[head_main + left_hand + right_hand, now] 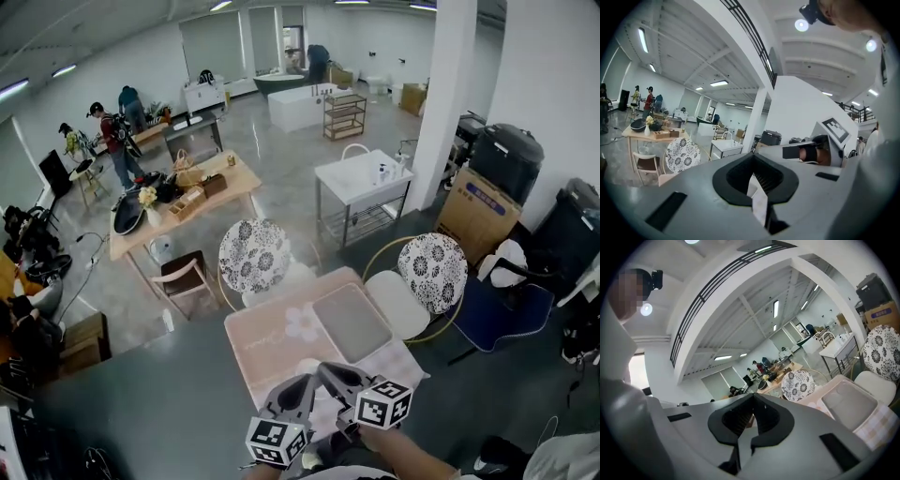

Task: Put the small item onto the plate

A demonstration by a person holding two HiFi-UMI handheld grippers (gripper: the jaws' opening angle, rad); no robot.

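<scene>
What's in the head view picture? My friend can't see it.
Seen from above, the left gripper and right gripper sit close together over a pink table with a grey tray on it. A flowery chair stands behind the table, a second flowery chair to its right.

A table (pixel 267 352) is standing nearest, with a tray (pixel 352 322) lying on its right half and the left gripper (pixel 300 386) and right gripper (pixel 333 373) hanging side by side over its near edge. The left chair (pixel 253 255) is standing behind the table, and the right chair (pixel 427 277) is standing at its right. Further back a sink unit (pixel 361 178) is standing left of a pillar (pixel 441 103), with a cardboard box (pixel 478 214) sitting right of that pillar.
</scene>
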